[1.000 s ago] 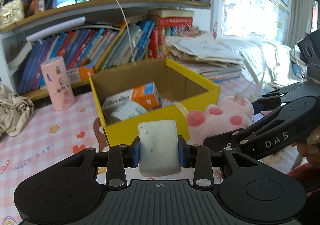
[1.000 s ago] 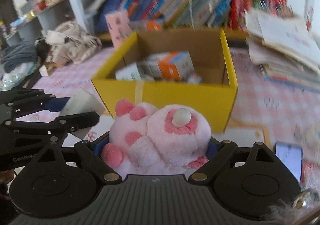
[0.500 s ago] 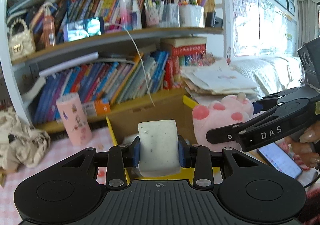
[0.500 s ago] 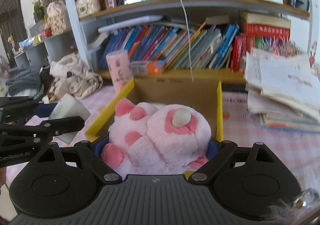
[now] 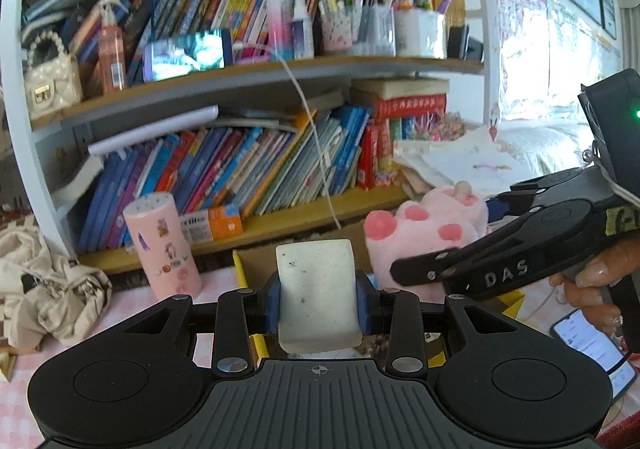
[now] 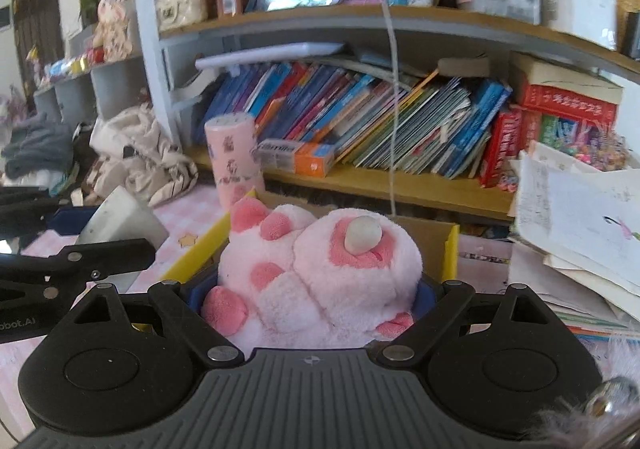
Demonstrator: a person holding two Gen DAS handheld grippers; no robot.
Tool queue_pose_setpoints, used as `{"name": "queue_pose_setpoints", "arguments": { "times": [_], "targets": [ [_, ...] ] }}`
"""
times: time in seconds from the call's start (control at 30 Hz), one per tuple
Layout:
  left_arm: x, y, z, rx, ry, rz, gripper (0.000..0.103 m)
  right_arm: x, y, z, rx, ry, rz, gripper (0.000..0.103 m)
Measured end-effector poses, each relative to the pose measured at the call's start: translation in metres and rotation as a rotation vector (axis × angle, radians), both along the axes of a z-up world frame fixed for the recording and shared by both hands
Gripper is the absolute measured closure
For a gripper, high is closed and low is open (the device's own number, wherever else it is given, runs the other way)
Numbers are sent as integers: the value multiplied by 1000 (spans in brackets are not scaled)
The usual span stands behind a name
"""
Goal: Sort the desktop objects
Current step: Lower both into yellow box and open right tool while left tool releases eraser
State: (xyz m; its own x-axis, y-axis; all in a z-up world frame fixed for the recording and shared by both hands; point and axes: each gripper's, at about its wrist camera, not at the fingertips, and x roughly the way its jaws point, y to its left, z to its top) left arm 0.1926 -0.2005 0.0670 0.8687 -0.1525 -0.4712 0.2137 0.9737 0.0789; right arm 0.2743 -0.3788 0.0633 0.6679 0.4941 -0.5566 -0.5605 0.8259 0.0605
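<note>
My left gripper (image 5: 318, 299) is shut on a white speckled eraser block (image 5: 316, 293), held upright between its blue pads. My right gripper (image 6: 316, 289) is shut on a pink plush paw toy (image 6: 320, 273) that fills its jaws. Both hover over a yellow cardboard box (image 6: 452, 245), whose rim peeks out behind the held things; its inside is hidden. In the left wrist view the right gripper (image 5: 404, 269) comes in from the right with the plush toy (image 5: 424, 225). The right wrist view shows the left gripper (image 6: 120, 233) and eraser block (image 6: 120, 217) at the left.
A pink cylinder (image 5: 162, 245) stands left of the box on the pink checked tablecloth (image 6: 188, 205). Bookshelves (image 5: 240, 177) packed with books rise behind. Loose papers (image 6: 580, 225) pile at the right, a cream bag (image 5: 44, 289) lies at the left, a phone (image 5: 592, 349) at the lower right.
Both grippers have risen and moved toward the shelves, carrying the eraser and the plush toy. The box has slid down and mostly out of sight beneath them. Grips are unchanged.
</note>
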Motion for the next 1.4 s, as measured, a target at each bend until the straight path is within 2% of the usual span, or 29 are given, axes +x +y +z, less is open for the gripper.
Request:
{"name": "queue_pose_setpoints", "arguments": {
  "times": [0.13, 0.57, 0.83, 1.2, 1.27, 1.33, 1.37, 1.4],
  "targets": [
    [14, 0, -14, 13, 50, 9, 69, 10, 9, -17, -49, 25, 35, 13],
    [40, -4, -51, 41, 178, 9, 69, 39, 16, -58, -91, 151, 65, 13],
    [42, -4, -55, 14, 181, -3, 67, 40, 28, -68, -207, 161, 103, 11],
    [40, -2, -56, 9, 183, 3, 64, 41, 27, -67, -211, 180, 95, 8],
    [40, -2, -56, 12, 187, 5, 58, 41, 26, -67, -208, 189, 87, 7],
    [37, -1, -55, 11, 182, 8, 45, 40, 25, -67, -207, 193, 83, 7],
    [34, -1, -54, 16, 167, 15, 33, 40, 24, -66, -206, 195, 81, 6],
    [32, -1, -52, 19, 154, 19, 27, 39, 23, -66, -203, 198, 79, 6]
  ]
}}
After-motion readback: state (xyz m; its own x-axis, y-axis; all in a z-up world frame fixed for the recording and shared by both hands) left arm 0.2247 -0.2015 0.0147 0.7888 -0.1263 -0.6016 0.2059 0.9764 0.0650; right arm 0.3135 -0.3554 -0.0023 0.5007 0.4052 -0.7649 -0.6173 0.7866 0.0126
